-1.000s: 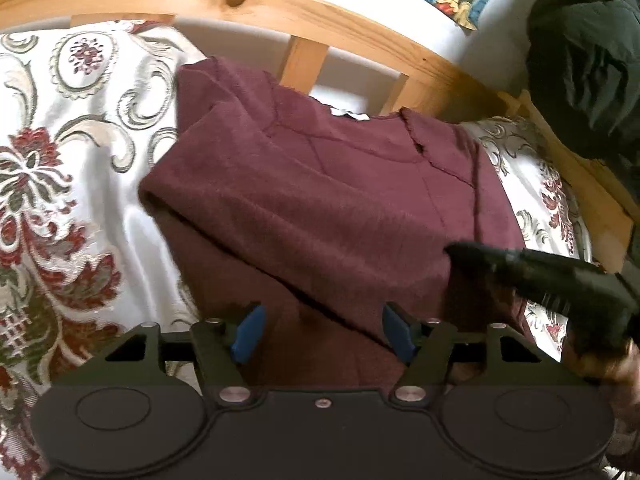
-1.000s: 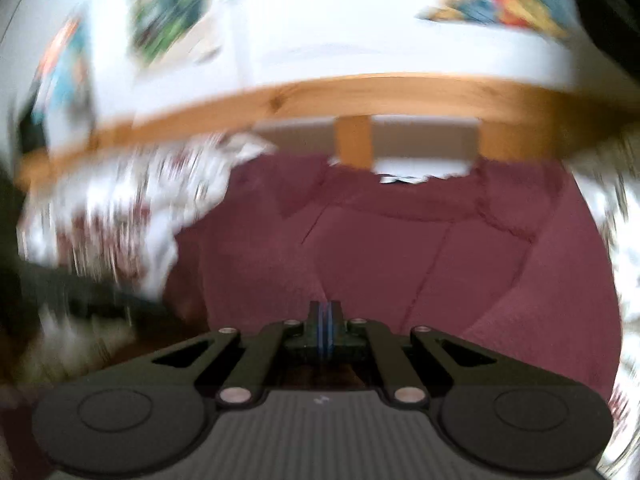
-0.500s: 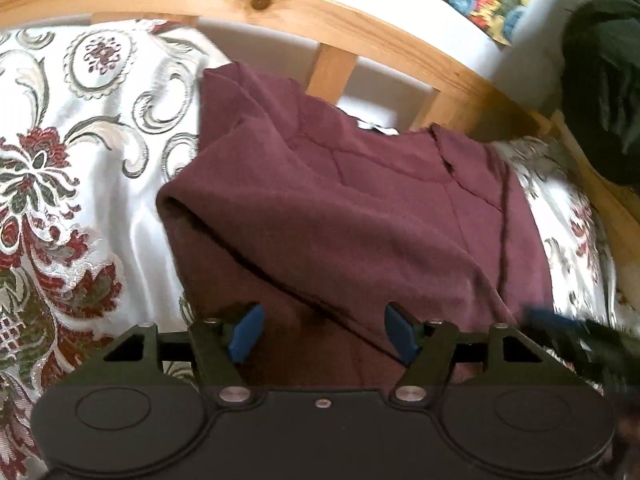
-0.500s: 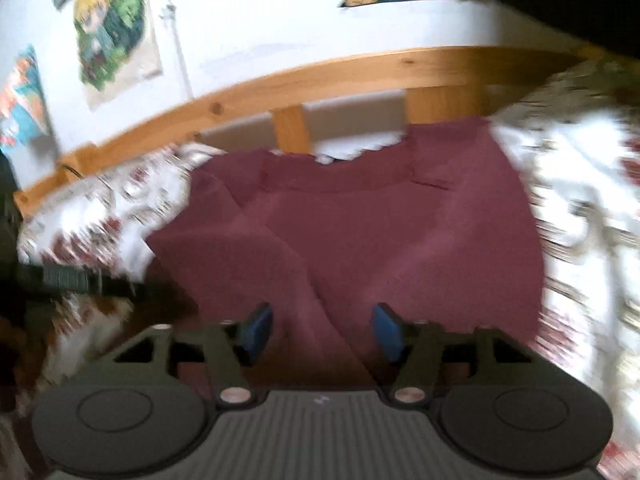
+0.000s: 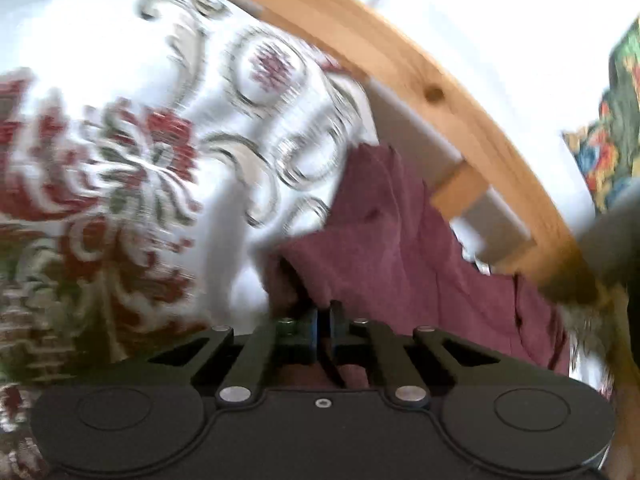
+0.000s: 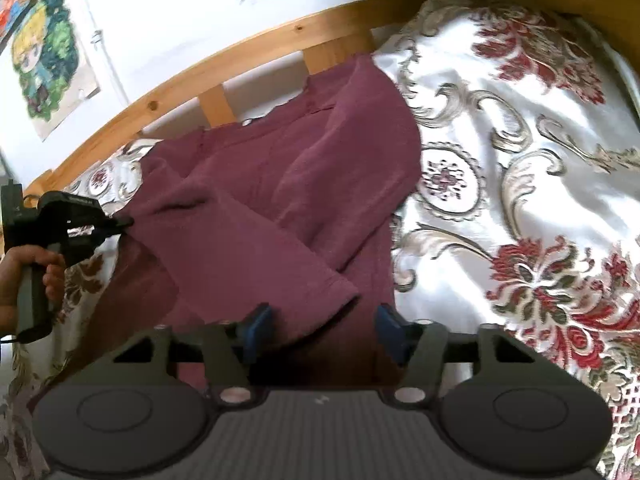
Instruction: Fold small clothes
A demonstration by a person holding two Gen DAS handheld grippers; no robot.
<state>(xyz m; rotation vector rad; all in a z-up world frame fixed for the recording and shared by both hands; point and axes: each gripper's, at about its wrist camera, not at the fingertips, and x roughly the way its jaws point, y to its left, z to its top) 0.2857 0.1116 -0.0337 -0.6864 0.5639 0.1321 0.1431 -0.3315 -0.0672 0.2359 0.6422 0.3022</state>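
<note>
maroon garment (image 6: 280, 196) lies on the floral bedspread (image 6: 520, 160), partly folded, its top edge up by the wooden bed rail (image 6: 192, 80). left gripper (image 5: 323, 320): blue pads (image 5: 310, 330) closed tight, w/ maroon cloth bunched right at the tips; left wrist view is blurred, but the fabric looks pinched at the garment's left edge. in the right wrist view that gripper sits at the far left, tips against the folded edge, a hand (image 6: 24, 276) round its handle. right gripper (image 6: 320, 322): jaws have just been closing, now abt half apart; the folded-over corner of the garment lies btwn the pads, not squeezed. posters (image 6: 44, 64) on the white wall behind.
</note>
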